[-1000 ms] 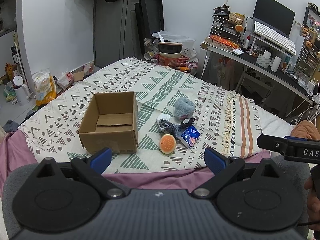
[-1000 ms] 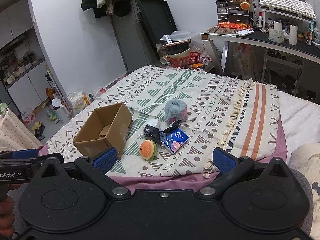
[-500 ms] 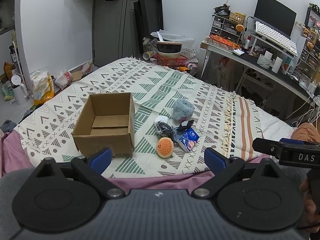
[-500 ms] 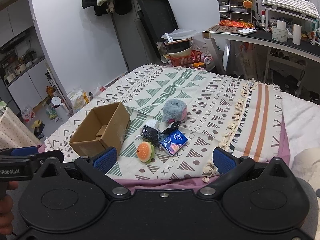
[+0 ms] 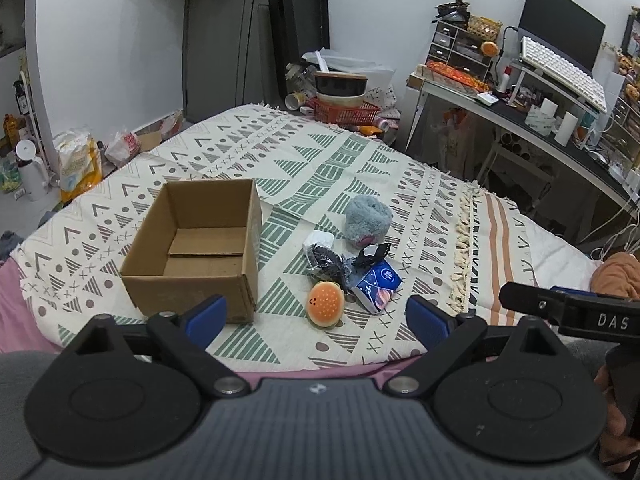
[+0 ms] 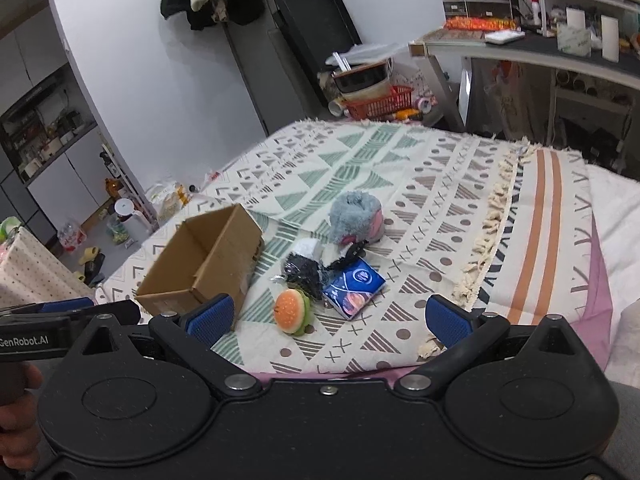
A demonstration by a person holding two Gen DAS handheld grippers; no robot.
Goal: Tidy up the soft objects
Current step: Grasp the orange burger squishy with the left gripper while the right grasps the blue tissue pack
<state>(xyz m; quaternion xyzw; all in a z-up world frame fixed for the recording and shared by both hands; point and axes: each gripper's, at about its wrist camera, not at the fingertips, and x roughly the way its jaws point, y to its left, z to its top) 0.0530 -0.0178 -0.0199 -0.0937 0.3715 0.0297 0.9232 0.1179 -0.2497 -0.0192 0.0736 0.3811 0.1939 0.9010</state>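
Both the left gripper (image 5: 316,314) and right gripper (image 6: 326,320) hang spread wide, holding nothing. Only the left view shows the cardboard box (image 5: 192,256) floor, bare; the right view shows its outer wall.

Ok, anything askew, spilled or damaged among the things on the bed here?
Nothing stands out. The cardboard box sits upright and empty on the blanket. The burger toy, blue tissue pack and grey plush lie loosely clustered beside it, intact.
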